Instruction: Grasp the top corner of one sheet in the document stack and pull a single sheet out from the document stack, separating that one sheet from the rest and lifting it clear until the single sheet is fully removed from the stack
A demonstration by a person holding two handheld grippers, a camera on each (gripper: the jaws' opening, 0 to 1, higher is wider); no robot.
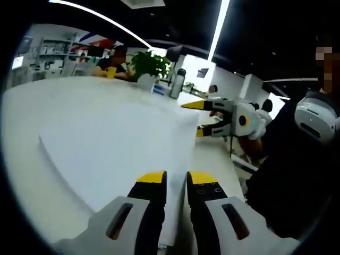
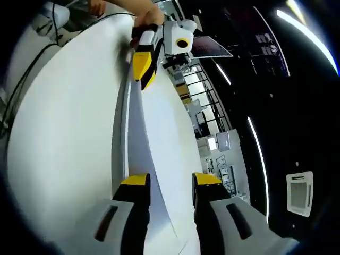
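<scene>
— What have you got on the paper?

— One document stack [image 1: 122,143] lying flat on the white desk [image 1: 42,101], and one single sheet [image 2: 159,159] peeled up off it; in my right gripper view that sheet rises clear of the stack's edge [image 2: 123,122] along most of its length.

— Who's holding it?

— Both grippers, two in all. My left gripper [image 1: 175,178] has its jaws nearly pressed together over the near edge of the paper, though I cannot tell whether it pinches only the sheet or the stack too. My right gripper [image 2: 169,180] has its jaws parted with the raised sheet running between them; I cannot tell whether they bite.

— Poses?

— From the left gripper view, the right one comes in from the side at the far corner, jaws spread, a hand [image 1: 249,141] behind it. Beyond the desk: one potted plant [image 1: 151,66], one bottle [image 1: 177,83], one seated person [image 1: 114,62].
</scene>
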